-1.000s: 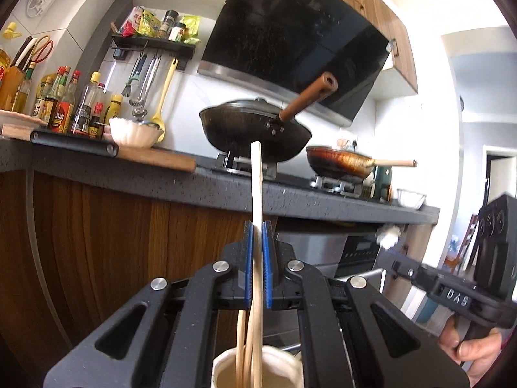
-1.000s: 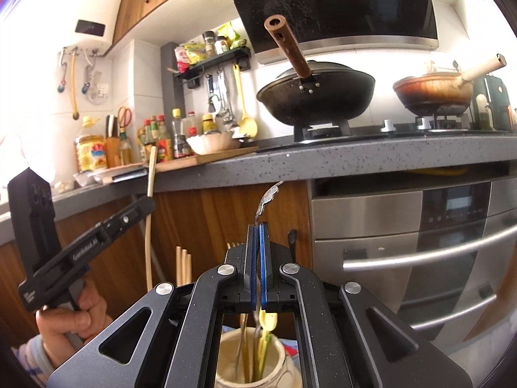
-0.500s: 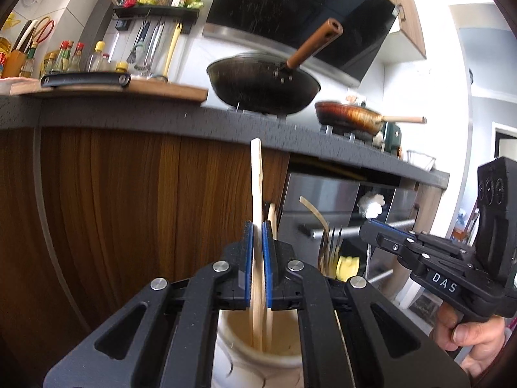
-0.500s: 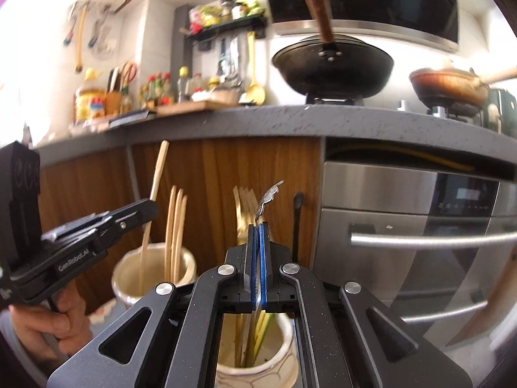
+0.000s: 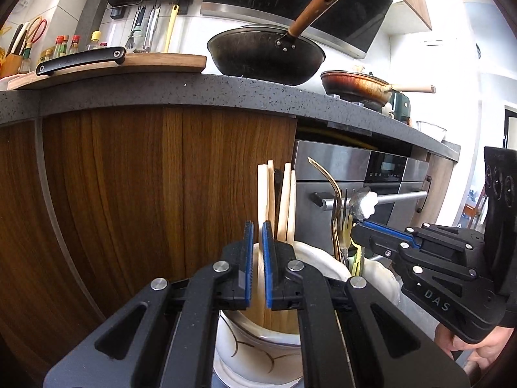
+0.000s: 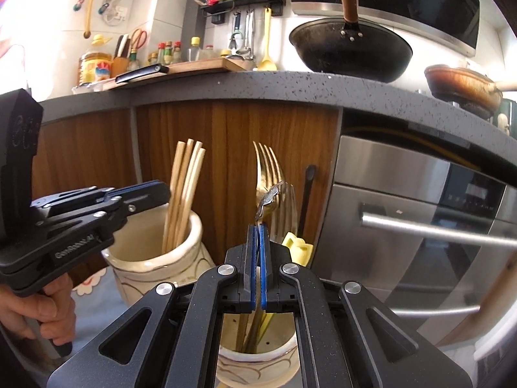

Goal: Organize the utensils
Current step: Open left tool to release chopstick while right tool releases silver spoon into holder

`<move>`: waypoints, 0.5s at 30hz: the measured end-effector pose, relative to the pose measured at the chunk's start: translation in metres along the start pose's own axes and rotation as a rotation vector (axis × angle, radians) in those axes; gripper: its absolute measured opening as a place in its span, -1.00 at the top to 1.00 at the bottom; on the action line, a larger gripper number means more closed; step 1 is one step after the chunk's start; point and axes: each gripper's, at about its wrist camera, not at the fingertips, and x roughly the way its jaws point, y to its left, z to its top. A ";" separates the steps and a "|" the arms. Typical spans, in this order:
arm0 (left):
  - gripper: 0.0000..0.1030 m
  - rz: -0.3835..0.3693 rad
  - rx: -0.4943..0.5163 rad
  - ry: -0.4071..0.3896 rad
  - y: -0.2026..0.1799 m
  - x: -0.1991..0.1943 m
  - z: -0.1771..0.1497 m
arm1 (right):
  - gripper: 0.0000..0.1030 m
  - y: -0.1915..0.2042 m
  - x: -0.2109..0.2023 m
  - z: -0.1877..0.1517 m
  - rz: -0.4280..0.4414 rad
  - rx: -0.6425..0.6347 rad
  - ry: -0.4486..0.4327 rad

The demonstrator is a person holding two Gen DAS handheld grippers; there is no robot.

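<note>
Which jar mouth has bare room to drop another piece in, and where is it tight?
Chopstick jar: mouth bare on the left gripper's side; the chopsticks lean bunched at the far rim. Fork jar under the right gripper is crowded with forks and handles; the jars stand close together.

A dark speckled countertop [image 5: 226, 93] crosses the middle of the frame above wood-grain cabinet fronts [image 5: 129, 194]. A steel oven [image 6: 420, 226] fills the lower right, and a black range hood [image 5: 290, 3] hangs top centre. White tiled wall [image 6: 168, 6] at upper left, brightly lit.
</note>
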 end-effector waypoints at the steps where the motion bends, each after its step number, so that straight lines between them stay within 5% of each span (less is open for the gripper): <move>1: 0.89 0.001 0.000 0.001 0.000 0.000 0.000 | 0.95 -0.001 0.001 -0.001 0.003 0.005 0.005; 12: 0.85 -0.006 -0.010 -0.011 0.003 -0.007 0.003 | 0.91 -0.006 0.006 -0.005 0.014 0.030 0.032; 15: 0.46 0.001 -0.016 -0.021 0.005 -0.012 0.004 | 0.74 -0.006 0.002 -0.004 0.015 0.033 0.024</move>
